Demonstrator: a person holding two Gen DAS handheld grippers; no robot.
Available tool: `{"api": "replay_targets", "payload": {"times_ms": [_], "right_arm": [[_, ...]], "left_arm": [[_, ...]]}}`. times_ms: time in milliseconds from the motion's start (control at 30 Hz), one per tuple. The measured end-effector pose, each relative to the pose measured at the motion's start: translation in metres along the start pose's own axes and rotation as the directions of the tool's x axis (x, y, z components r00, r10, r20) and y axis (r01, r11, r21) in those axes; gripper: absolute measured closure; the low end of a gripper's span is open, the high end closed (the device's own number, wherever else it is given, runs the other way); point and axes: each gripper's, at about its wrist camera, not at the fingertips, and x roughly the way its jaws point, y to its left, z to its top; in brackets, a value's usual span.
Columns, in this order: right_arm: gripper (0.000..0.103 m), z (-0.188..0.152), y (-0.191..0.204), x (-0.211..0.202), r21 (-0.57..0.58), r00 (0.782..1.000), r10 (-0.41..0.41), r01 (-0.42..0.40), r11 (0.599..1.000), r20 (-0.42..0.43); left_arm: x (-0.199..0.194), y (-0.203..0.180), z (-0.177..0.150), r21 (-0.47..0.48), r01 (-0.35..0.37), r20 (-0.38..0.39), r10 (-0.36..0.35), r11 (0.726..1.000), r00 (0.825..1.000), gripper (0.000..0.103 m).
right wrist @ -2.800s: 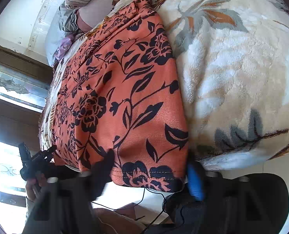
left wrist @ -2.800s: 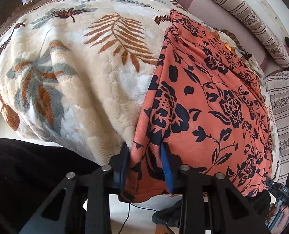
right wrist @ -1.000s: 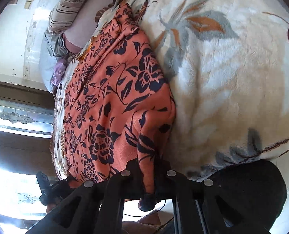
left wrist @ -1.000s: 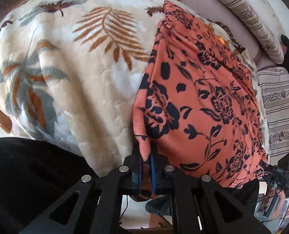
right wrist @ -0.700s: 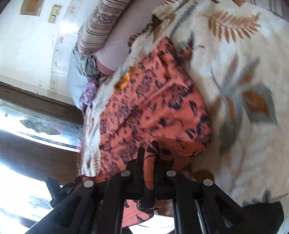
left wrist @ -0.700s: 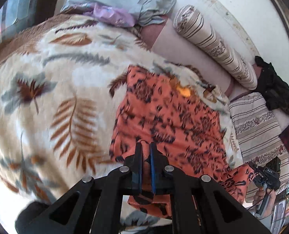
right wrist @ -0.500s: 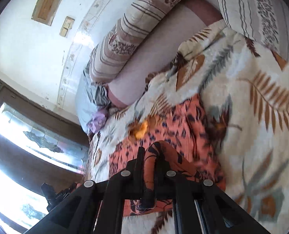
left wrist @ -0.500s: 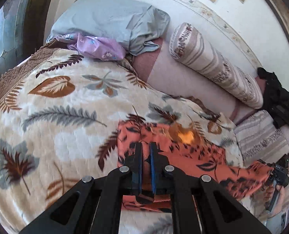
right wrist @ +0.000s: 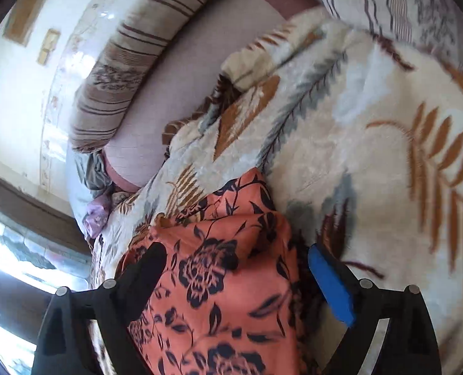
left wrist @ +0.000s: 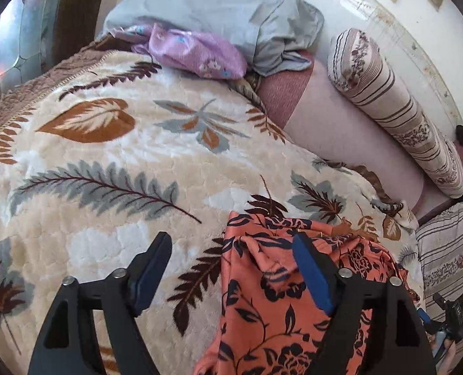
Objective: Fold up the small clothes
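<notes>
Holding nothing, your left gripper (left wrist: 231, 247) and right gripper (right wrist: 236, 257) both have their jaws spread wide over the orange floral garment (left wrist: 278, 297), which lies doubled over on the leaf-patterned blanket (left wrist: 112, 168), its fold edge toward the blanket's far edge by the striped bolster (left wrist: 397, 118).

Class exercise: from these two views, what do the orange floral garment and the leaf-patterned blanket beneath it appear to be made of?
Orange floral garment: seemingly a thin, matte woven or knit cloth; it drapes in soft folds, with a printed black flower pattern.
Leaf-patterned blanket: probably plush synthetic fleece; its surface looks fuzzy, with a quilt-like embossed texture and a slight sheen.
</notes>
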Motion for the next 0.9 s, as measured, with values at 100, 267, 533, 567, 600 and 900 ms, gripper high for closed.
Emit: {"api": "replay_targets", "payload": {"times_ms": [100,267,533,567,600,900], "right_arm": [[0.009,-0.036,-0.007,-0.007,-0.001,0.995,-0.040,0.040,0.999,-0.092],[0.011,-0.113,-0.009,-0.044,0.132,0.999,-0.043,0.040,0.990,0.024],[0.011,-0.123,-0.016,0.004,0.323,0.999,0.004,-0.018,0.946,0.044],[0.011,-0.117,-0.016,0.006,0.360,0.997,-0.008,-0.018,0.933,0.071],[0.027,-0.110,-0.013,0.009,0.376,0.996,-0.009,-0.025,0.926,0.089],[0.093,-0.087,0.052,-0.031,0.179,0.995,-0.053,0.036,0.983,0.087]], "left_arm": [[-0.010,0.002,-0.037,0.031,-0.020,-0.071,0.022,0.999,0.997,0.016],[0.001,0.011,-0.092,-0.018,-0.045,-0.184,0.042,0.999,0.982,0.017],[0.020,-0.016,-0.099,0.047,-0.115,-0.172,0.121,0.992,0.978,0.006],[0.025,-0.020,-0.097,0.059,-0.141,-0.186,0.150,0.988,0.971,0.006],[0.029,-0.023,-0.094,0.060,-0.159,-0.194,0.168,0.985,0.967,0.006],[-0.046,-0.055,-0.047,0.045,0.009,-0.139,-0.003,0.999,0.990,0.084]]}}
